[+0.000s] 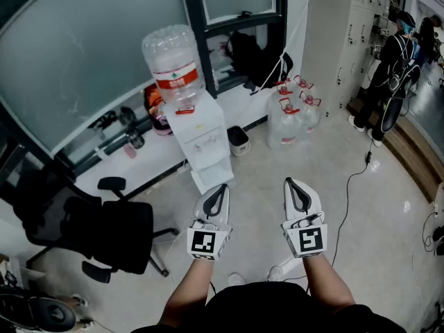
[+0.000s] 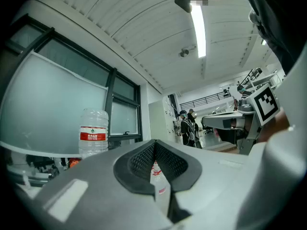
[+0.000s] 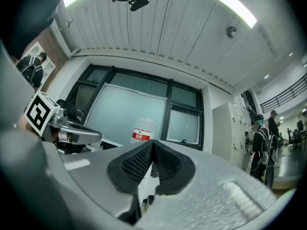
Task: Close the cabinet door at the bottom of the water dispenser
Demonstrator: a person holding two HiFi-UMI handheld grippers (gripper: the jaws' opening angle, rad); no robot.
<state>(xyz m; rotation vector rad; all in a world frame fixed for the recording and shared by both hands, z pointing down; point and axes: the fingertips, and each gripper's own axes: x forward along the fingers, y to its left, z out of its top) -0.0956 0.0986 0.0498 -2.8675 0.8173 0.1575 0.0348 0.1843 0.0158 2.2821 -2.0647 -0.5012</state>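
A white water dispenser (image 1: 202,139) stands by the window wall with a clear bottle (image 1: 173,62) with a red label on top. Its bottom cabinet door (image 1: 212,176) looks swung outward at the foot; how far it stands out I cannot tell. My left gripper (image 1: 220,188) and right gripper (image 1: 291,182) hover side by side in front of the dispenser, apart from it, both shut and empty. In the left gripper view the left gripper (image 2: 154,143) points past the bottle (image 2: 93,133). In the right gripper view the right gripper (image 3: 152,143) points at the bottle (image 3: 142,134).
A black office chair (image 1: 104,234) stands to the left. Right of the dispenser are a small bin (image 1: 238,139) and several spare water bottles (image 1: 291,116). Lockers (image 1: 361,19) and people (image 1: 395,54) stand at the far right. A cable (image 1: 347,200) runs across the floor.
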